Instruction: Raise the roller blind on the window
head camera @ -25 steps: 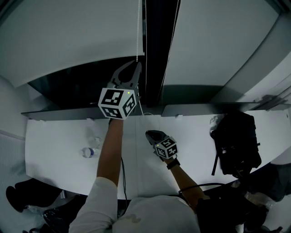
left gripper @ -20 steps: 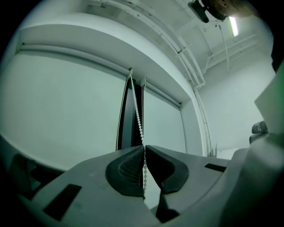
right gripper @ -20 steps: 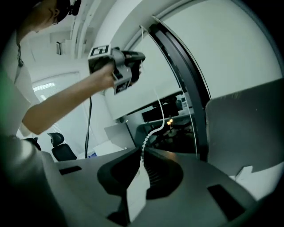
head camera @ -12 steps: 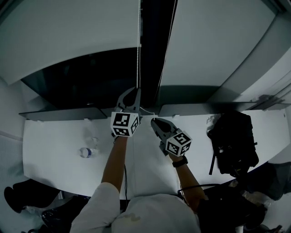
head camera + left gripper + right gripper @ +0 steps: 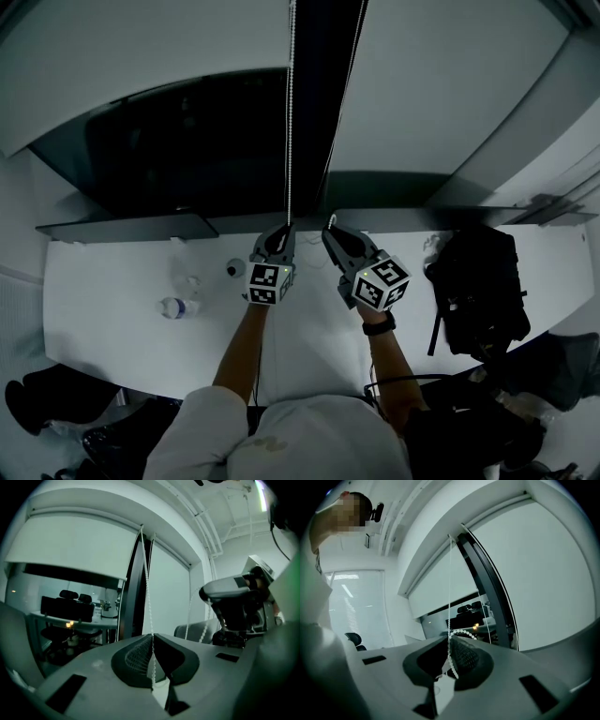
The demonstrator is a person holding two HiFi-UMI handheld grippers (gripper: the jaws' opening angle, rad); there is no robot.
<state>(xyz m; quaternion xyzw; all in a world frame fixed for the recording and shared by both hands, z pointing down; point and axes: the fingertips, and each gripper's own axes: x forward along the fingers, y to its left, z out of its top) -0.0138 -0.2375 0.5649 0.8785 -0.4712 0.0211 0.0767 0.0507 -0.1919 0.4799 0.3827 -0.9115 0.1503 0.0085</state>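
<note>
Left gripper (image 5: 285, 229) pinching bead chain (image 5: 290, 112) | right gripper (image 5: 329, 226) likewise | head view only: bottle (image 5: 176, 307)

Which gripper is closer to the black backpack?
Right. The right gripper, shut on the bead chain, is left of the backpack; the left gripper, also on it, is farther left.

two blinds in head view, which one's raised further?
The left blind: its bottom edge sits high, baring a wide stretch of dark glass. The right blind hangs much lower.

roller blind (image 5: 141, 70): white | bead chain (image 5: 289, 112): white | backpack (image 5: 483, 291): black
</note>
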